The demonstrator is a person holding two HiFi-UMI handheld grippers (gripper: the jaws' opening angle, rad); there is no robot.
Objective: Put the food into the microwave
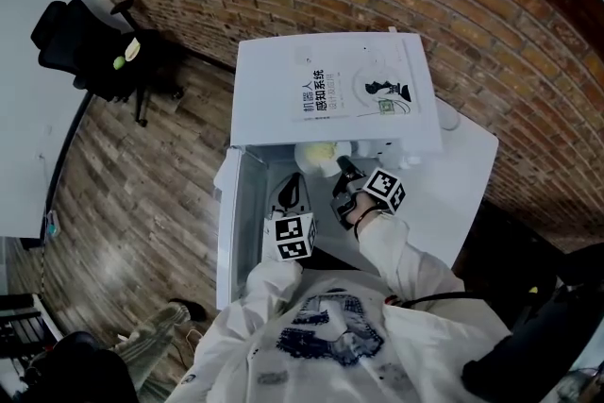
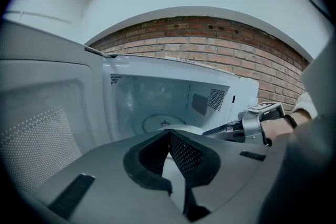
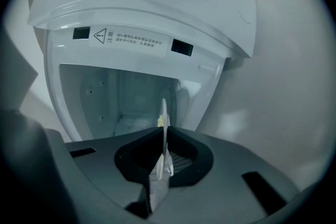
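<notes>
A white microwave point(image 1: 269, 75) stands with its door point(image 1: 229, 231) swung open to the left. My right gripper point(image 1: 343, 169) is shut on the rim of a white plate point(image 1: 319, 156) of yellow food, held at the mouth of the oven. In the right gripper view the plate point(image 3: 163, 113) shows edge-on between the jaws of my right gripper point(image 3: 161, 136), with a bit of yellow food point(image 3: 159, 122) on it and the oven cavity point(image 3: 126, 97) beyond. My left gripper point(image 1: 293, 181) hangs shut and empty by the open door. From it I see the glass turntable point(image 2: 157, 122) and the right gripper point(image 2: 247, 128).
A printed booklet point(image 1: 354, 90) lies on top of the microwave. The oven sits on a white table point(image 1: 462, 184) against a brick wall point(image 1: 491, 33). A black office chair point(image 1: 90, 47) stands on the wood floor at the far left.
</notes>
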